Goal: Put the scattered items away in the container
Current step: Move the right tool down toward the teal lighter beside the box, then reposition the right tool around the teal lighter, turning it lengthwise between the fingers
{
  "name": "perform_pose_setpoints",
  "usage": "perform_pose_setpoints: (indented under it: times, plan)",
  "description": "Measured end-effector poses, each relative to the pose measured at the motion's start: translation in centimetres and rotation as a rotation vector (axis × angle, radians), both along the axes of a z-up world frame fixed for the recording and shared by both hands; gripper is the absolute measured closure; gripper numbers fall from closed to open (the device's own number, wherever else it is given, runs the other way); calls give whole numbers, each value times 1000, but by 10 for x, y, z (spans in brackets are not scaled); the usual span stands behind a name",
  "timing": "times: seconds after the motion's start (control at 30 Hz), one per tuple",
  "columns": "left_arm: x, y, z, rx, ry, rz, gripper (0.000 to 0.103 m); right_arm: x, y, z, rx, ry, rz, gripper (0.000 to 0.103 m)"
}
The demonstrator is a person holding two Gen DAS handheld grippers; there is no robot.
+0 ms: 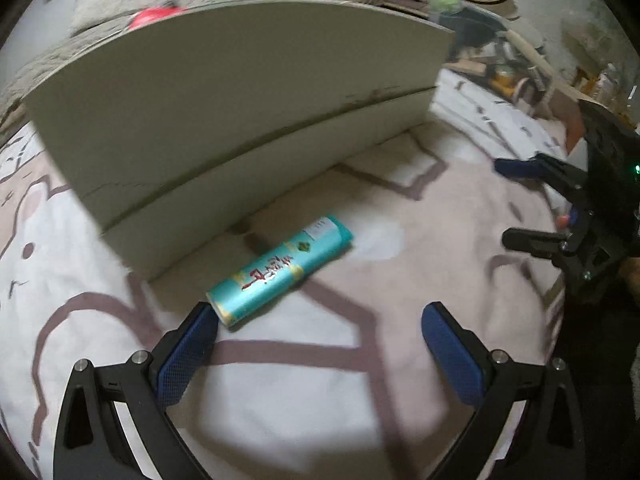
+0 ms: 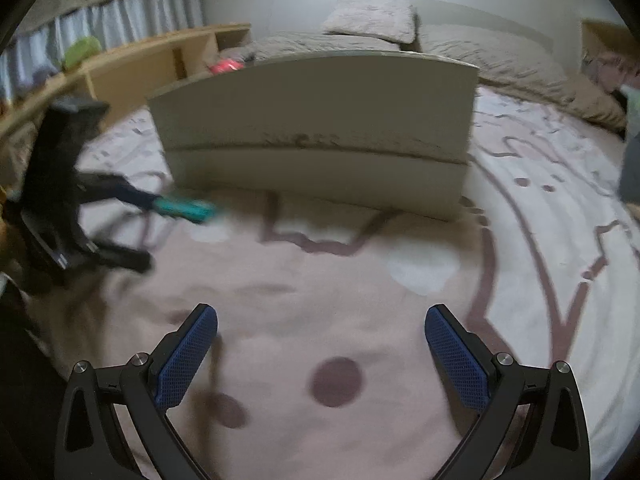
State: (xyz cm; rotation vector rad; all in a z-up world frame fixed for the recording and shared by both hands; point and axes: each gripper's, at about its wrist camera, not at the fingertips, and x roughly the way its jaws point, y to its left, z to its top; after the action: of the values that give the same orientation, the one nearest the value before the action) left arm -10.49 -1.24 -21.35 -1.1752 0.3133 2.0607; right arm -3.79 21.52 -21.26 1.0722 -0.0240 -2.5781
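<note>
A teal cylindrical tin [image 1: 280, 270] with red lettering lies on its side on the pink rug, just in front of a large beige box [image 1: 240, 120]. My left gripper [image 1: 320, 322] is open, its left fingertip close to the tin's near end. In the right wrist view the tin [image 2: 186, 208] is blurred beside the left gripper [image 2: 132, 228], to the left of the box [image 2: 320, 128]. My right gripper [image 2: 321, 326] is open and empty above the rug; it also shows in the left wrist view [image 1: 516, 204] at the right edge.
A pink and white patterned rug [image 2: 360, 280] covers the floor. A bed with beige bedding [image 2: 460, 48] lies behind the box. A wooden shelf [image 2: 132, 68] runs along the left wall. Something red [image 1: 154, 16] shows beyond the box. Clutter [image 1: 500, 64] fills the far right.
</note>
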Motion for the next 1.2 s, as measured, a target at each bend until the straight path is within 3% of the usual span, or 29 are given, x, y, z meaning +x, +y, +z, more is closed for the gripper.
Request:
perform_pose_setpoints:
  times: [0.23, 0.53, 0.63, 0.7, 0.8, 1.2]
  plan:
    - [8, 24, 3, 70, -19, -57, 0, -18, -1, 18, -203, -35, -24, 0]
    - [20, 38, 6, 157, -37, -60, 0, -64, -28, 15, -189, -123, 10, 0]
    - [21, 33, 4, 180, -52, -21, 0, -75, -33, 10, -164, -134, 15, 25]
    - [22, 29, 4, 209, -64, 9, 0, -84, -36, 4, -175, -159, 32, 47]
    - [18, 23, 3, 258, -90, 43, 0, -90, -39, -1, -175, -165, 38, 66]
    - [9, 32, -3, 247, -36, 113, 0, -95, -52, -10, -159, -159, 59, 70]
